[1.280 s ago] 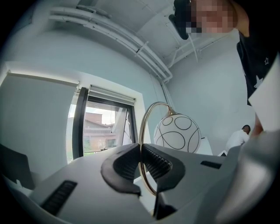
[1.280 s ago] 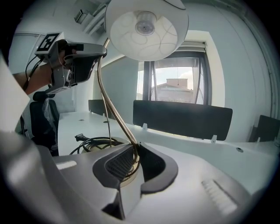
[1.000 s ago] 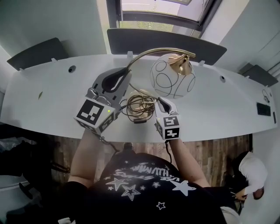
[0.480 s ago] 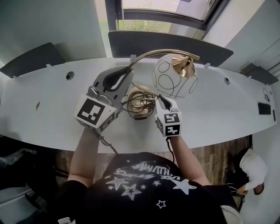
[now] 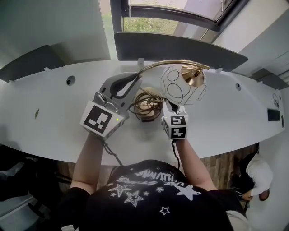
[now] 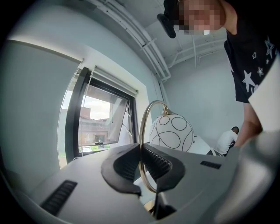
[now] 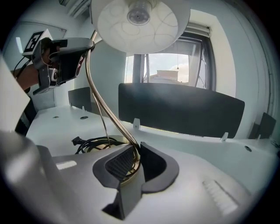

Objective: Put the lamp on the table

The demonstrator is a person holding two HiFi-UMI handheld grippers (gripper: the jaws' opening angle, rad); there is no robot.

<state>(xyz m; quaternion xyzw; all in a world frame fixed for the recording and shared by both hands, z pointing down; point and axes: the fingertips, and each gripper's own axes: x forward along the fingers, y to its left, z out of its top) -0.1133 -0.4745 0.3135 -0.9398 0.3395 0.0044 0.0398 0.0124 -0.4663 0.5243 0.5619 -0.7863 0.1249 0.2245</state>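
The lamp has a curved brass stem (image 5: 156, 66), a white globe shade (image 5: 179, 85) with black line circles, and a round brass base (image 5: 145, 105) with its dark cord (image 5: 141, 107) coiled on it, over the white table (image 5: 49, 113). My left gripper (image 5: 128, 85) is shut on the stem (image 6: 141, 140) high on the arch, with the shade (image 6: 171, 133) just beyond. Beside the base, my right gripper (image 5: 168, 105) is shut on the stem's (image 7: 107, 107) lowest part. The shade (image 7: 139, 19) hangs overhead in the right gripper view. Whether the base rests on the table is hidden.
Dark divider panels (image 5: 178, 46) stand along the table's far edge under a window (image 5: 174, 11). Round cable holes (image 5: 68, 80) dot the tabletop. A small black thing (image 5: 272, 114) lies at the table's far right. A person in white (image 5: 255, 173) crouches on the floor at lower right.
The lamp and both grippers have shifted a little farther in over the table, away from its front edge. Both grips are unchanged.
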